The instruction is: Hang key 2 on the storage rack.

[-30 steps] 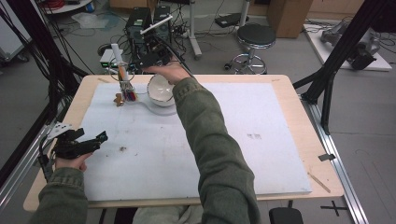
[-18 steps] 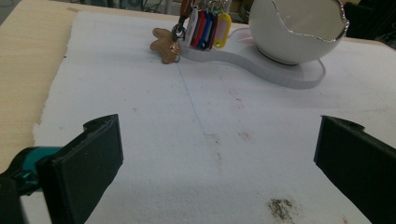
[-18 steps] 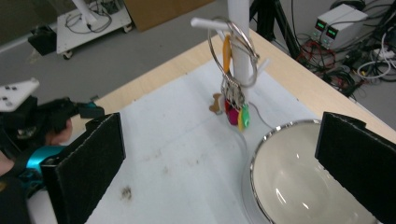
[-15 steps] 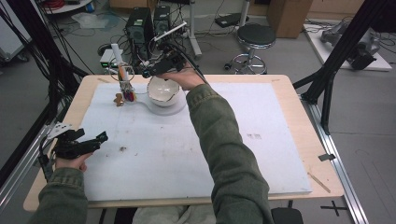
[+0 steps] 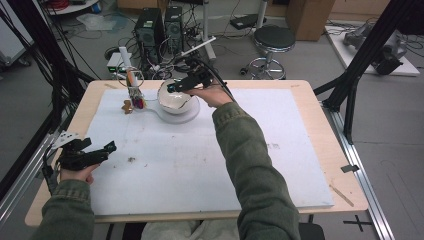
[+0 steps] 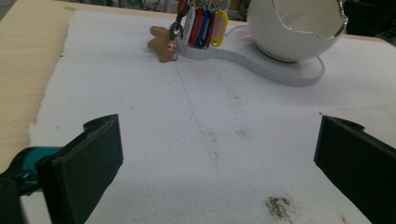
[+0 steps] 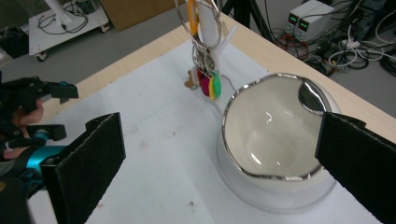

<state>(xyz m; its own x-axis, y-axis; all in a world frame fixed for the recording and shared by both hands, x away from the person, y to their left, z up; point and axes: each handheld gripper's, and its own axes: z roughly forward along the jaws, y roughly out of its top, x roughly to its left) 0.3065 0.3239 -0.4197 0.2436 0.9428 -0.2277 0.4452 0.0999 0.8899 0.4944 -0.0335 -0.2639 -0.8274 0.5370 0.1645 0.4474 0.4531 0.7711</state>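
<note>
Jaws of the left gripper point(image 5: 109, 148) stand wide apart with nothing between them, low over the near left edge of the white foam mat point(image 5: 210, 165). Farther off, the right gripper point(image 5: 176, 88) hovers over the rim of the glossy white egg-shaped bowl point(image 5: 174, 98), jaws wide too, holding nothing. Just left of the bowl hangs a bunch of coloured plastic key tags point(image 5: 136, 101).

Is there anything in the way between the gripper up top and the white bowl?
Nothing visible blocks it. The right gripper hangs open just above the white bowl, whose inside looks empty. The key tags hang off to one side, apart from the bowl.
</note>
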